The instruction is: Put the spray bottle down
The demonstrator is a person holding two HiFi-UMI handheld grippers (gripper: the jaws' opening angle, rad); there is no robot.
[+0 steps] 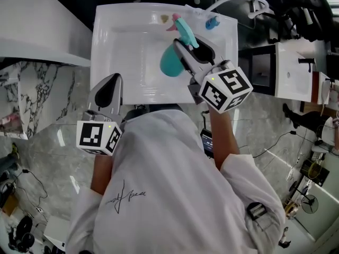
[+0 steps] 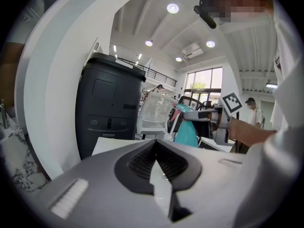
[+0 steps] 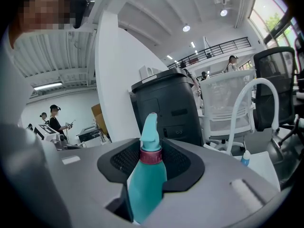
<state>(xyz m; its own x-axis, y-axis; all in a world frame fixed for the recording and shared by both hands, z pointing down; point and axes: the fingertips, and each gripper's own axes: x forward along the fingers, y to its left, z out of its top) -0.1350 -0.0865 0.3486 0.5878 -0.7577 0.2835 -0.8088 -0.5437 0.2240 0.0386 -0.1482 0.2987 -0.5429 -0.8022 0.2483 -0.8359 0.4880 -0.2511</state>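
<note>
spray bottle gripped by right tongs, held over counter far-right corner | left tongs clenched empty, near edge

Both forearms reach forward, the left gripper nearer the body with fingers together and empty, the right gripper further out, fingers clamped on the spray bottle.

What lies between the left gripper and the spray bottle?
Only bare white basin: in the head view nothing stands between the left gripper and the teal spray bottle.
</note>
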